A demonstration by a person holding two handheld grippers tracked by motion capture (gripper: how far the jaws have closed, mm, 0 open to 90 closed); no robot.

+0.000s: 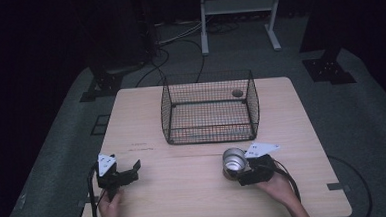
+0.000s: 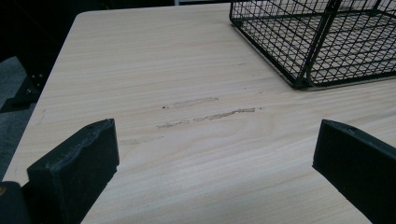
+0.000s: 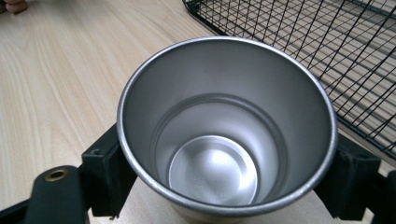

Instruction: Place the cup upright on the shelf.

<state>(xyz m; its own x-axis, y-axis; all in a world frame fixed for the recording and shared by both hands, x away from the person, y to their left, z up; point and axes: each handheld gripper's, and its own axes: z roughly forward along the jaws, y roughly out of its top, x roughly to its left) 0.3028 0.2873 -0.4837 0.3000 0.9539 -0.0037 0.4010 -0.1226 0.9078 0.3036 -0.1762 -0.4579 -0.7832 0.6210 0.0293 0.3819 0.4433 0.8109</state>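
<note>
Right claw (image 1: 240,172): we find it closed about the plain silver metal cup (image 1: 233,161), one black jaw on each side of the wall just below the rim, as the right gripper view shows; the grip looks firm.
Cup position: upright on the pale wood-grain desk (image 1: 185,189), near its front edge, just in front of the black wire-mesh basket (image 1: 209,107) and apart from it.
Cup build: brushed steel, round, tapering to a narrower dished bottom (image 3: 212,170); thin rolled rim; nothing inside.
Reason for the hold: we judge that a side grip under the flared rim keeps the smooth wall from slipping down and leaves the mouth upward for a lift into the basket.
Left claw (image 1: 129,173): jaws spread wide with nothing between them; in the left gripper view bare desk lies between the two pads (image 2: 77,170).
Reason for its place: we judge it parked at the front left, well apart from the cup, so the right side has room to work.
Basket build: thin black wire grid, rectangular, open top, rounded corners; it stands at the middle of the desk, and we see nothing in it.
Desk surface: light laminate with fine grain; faint scuff marks (image 2: 210,114) near the left claw.
Risk noted: a smooth steel wall may turn in the pads if the claw tilts.
</note>
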